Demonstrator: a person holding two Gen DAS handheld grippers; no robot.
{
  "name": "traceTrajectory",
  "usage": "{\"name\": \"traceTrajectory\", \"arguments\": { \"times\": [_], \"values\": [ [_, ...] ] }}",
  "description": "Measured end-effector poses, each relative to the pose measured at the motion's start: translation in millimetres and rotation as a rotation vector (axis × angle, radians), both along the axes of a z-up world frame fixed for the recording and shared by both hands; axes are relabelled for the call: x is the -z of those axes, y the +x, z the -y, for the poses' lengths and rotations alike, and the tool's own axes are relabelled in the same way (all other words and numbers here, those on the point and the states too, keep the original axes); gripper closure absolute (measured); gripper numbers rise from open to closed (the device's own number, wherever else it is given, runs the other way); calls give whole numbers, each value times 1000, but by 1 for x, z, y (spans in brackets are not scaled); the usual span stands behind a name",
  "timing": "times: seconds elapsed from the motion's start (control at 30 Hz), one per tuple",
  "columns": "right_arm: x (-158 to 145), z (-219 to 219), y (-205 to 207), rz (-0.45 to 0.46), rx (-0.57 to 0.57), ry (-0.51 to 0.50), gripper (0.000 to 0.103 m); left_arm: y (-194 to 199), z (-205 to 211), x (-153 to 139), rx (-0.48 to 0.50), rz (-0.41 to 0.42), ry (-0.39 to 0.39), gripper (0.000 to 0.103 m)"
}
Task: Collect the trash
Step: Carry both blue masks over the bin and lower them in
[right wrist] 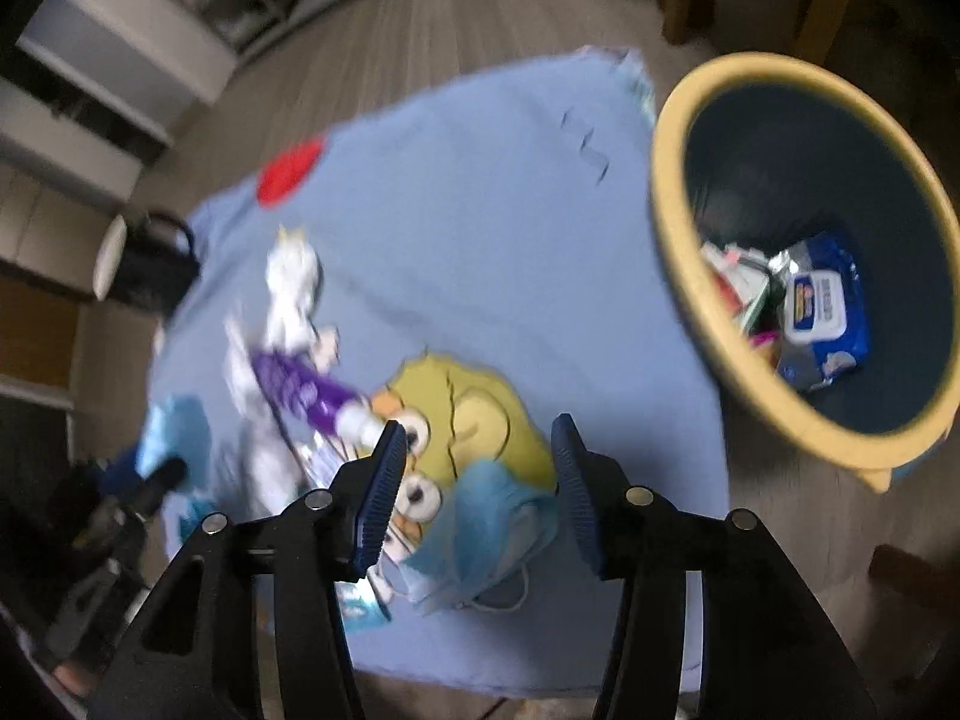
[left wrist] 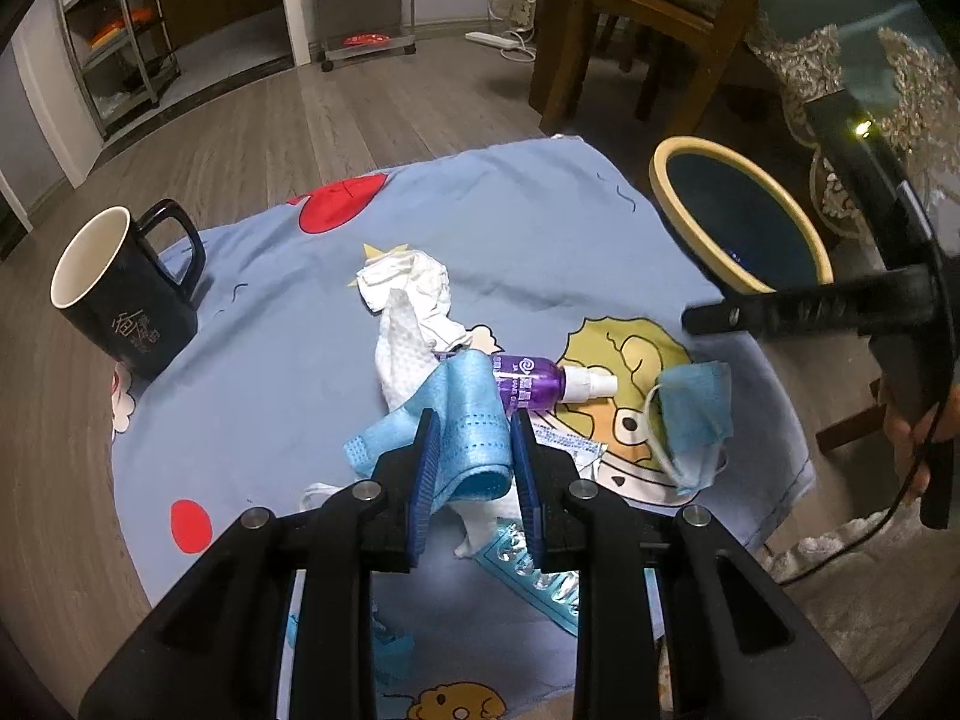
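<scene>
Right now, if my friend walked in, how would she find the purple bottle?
Start at the blue cartoon cloth on the floor and find the yellow-haired face printed on it. The purple spray bottle lies on its side beside that face, white nozzle pointing toward it. Everything around it is white tissue or blue face masks; nothing else is purple.

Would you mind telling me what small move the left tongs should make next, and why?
Probably lift and carry toward the bin: the left tongs look shut on a blue face mask, and the bin stands to the right, beside the cloth.
</scene>
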State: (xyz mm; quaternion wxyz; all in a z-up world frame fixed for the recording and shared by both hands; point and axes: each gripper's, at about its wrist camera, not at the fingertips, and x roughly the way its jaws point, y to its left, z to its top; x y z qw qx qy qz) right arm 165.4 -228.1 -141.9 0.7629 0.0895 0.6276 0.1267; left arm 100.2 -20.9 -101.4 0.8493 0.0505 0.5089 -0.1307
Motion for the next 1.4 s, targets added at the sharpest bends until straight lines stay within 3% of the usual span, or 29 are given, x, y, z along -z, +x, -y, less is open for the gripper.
{"name": "traceTrajectory", "arguments": {
  "times": [0.1,0.3,0.37,0.4,0.47,0.63,0.8,0.93,1.03,1.17,1.4],
  "values": [
    [8,-7,-8,-33,-13,-51,43,1,1,3,8,-8,-5,79],
    [22,-6,-21,-93,7,-31,37,3,8,2,27,-5,-13,79],
    [32,-5,-20,-126,6,-39,51,2,10,1,36,-1,-10,79],
    [36,-3,-20,-141,17,-16,72,1,10,0,42,4,-9,79],
    [37,0,-20,-152,38,9,78,-1,10,-2,47,9,-7,79],
    [6,5,-16,-54,76,52,80,-3,6,-10,34,20,-17,79],
    [-50,14,-13,72,41,-18,80,-5,19,-29,85,60,-4,79],
    [-107,50,-7,199,73,-29,80,-1,41,-53,133,105,-21,79],
    [-129,86,-6,286,144,-45,80,1,65,-68,183,135,-28,79],
    [-121,140,-6,321,290,-31,80,8,107,-76,259,144,-47,79],
    [-75,209,8,235,466,-22,79,32,175,-51,350,97,-72,79]
  ]
}}
